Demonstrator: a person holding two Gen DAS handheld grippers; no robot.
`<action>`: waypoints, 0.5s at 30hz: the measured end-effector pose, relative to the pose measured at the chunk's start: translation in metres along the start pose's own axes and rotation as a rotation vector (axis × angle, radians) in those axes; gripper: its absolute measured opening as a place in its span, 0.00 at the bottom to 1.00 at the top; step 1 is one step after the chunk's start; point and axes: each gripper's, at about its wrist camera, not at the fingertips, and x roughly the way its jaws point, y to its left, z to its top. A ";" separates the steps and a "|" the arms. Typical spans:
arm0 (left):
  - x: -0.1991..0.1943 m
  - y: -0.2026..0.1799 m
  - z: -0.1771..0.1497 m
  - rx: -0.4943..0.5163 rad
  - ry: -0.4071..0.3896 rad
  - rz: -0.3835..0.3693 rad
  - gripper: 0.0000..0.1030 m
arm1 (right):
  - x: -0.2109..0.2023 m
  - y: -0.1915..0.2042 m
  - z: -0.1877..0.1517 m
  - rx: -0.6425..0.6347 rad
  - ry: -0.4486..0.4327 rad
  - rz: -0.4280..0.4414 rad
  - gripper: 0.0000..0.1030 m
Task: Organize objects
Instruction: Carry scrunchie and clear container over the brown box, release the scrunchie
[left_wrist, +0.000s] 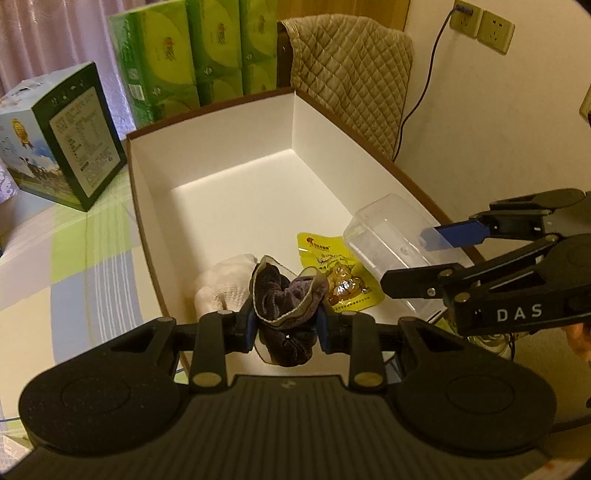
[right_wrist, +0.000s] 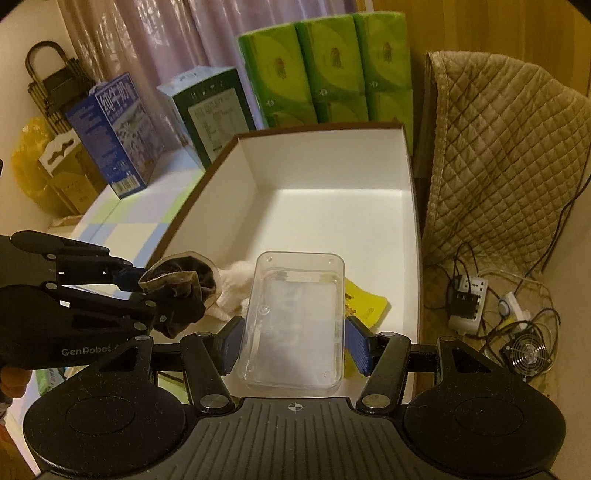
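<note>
Over the white box (left_wrist: 229, 155), the left gripper (left_wrist: 286, 321) pinches a soft, limp dark cloth (left_wrist: 284, 295) bunched mid-fold, while the right gripper (right_wrist: 291, 339) squeezes a light, slippery clear plastic tub (right_wrist: 295, 314) by its long sides.

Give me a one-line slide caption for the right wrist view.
Right gripper holds a clear plastic tray over the white box; left gripper carries a dark cloth.

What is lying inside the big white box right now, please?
On the white box floor lie a white cloth and a yellow snack packet. The clear container in the right gripper hides part of the packet; the dark cloth in the left gripper overlaps the white cloth.
</note>
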 end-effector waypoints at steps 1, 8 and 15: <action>0.002 0.000 0.000 0.003 0.006 -0.003 0.26 | 0.002 -0.001 0.000 -0.003 0.007 0.003 0.54; 0.021 -0.003 -0.005 0.030 0.064 -0.010 0.26 | 0.014 -0.006 0.003 -0.034 0.054 0.014 0.54; 0.035 0.000 -0.006 0.015 0.121 -0.013 0.28 | 0.021 -0.009 0.003 -0.044 0.077 0.018 0.54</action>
